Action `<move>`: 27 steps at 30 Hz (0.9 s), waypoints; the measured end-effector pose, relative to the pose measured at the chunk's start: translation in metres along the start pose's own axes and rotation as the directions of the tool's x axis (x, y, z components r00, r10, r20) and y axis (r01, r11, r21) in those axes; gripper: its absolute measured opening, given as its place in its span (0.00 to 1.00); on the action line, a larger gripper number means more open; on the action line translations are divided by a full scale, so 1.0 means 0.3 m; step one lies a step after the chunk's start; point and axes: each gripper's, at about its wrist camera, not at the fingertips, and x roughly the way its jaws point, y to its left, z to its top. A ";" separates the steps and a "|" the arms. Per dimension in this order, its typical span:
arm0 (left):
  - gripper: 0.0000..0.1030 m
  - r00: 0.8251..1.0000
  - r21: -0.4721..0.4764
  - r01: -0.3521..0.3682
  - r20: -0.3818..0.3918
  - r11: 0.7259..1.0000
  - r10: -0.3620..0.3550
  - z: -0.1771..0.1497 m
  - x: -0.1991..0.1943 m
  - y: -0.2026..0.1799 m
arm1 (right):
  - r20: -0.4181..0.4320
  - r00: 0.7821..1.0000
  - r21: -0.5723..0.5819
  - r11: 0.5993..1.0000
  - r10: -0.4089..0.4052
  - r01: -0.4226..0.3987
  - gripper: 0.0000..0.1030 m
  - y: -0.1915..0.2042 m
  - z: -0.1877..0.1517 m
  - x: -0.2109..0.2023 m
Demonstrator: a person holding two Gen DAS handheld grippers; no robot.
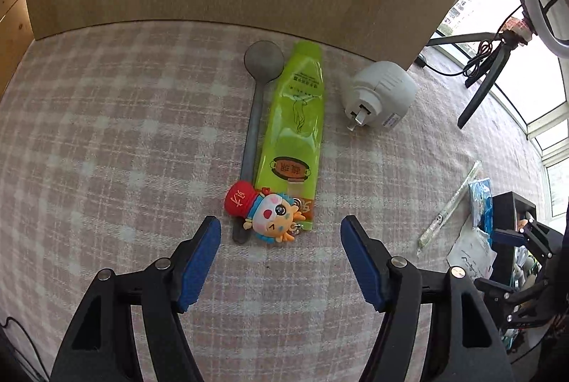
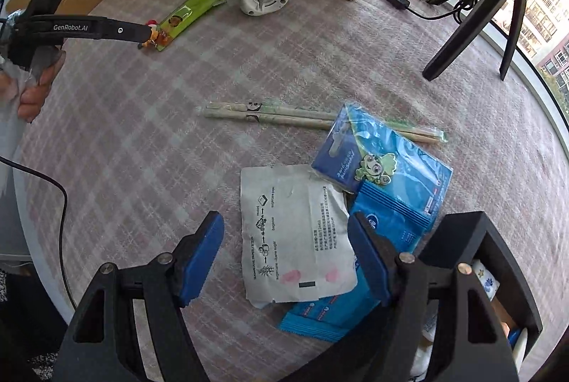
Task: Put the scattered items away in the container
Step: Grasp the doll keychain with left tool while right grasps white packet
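While both grippers hang wide open and empty over the checked worktop [image 2: 249, 62], nothing is gripped. The left gripper [image 1: 281, 232] points at one cartoon keychain [image 1: 266, 213], lying at its twelve o'clock across the ends of one grey spoon [image 1: 256, 111] and one green packet [image 1: 297, 126], probably the nearest pick. One white plug adapter [image 1: 378, 94] sits at two o'clock. The right gripper [image 2: 286, 236] straddles one white paper sachet [image 2: 291, 232], with blue packets [image 2: 391, 182] overlapping it, one wrapped chopstick pair [image 2: 270, 113] beyond. The black container [image 2: 490, 261] stands at four o'clock, already holding things.
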 end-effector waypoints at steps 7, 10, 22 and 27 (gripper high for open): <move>0.55 0.998 0.052 -0.057 0.014 0.997 0.056 -0.010 0.035 -0.015 | -0.037 0.999 -0.076 0.997 -0.035 0.032 0.69 0.030 0.014 0.058; 0.46 0.998 0.064 -0.067 0.024 0.996 0.066 -0.013 0.029 -0.001 | -0.026 0.999 -0.058 0.998 -0.021 0.019 0.69 0.019 0.023 0.059; 0.44 0.995 0.058 -0.067 0.074 0.996 0.063 -0.084 -0.046 0.100 | 0.002 0.999 0.041 0.998 0.037 -0.037 0.52 -0.050 0.019 0.027; 0.44 0.993 0.054 -0.070 0.099 0.996 0.065 -0.144 -0.101 0.142 | 0.034 0.997 0.060 0.996 0.067 -0.069 0.51 -0.060 0.008 -0.016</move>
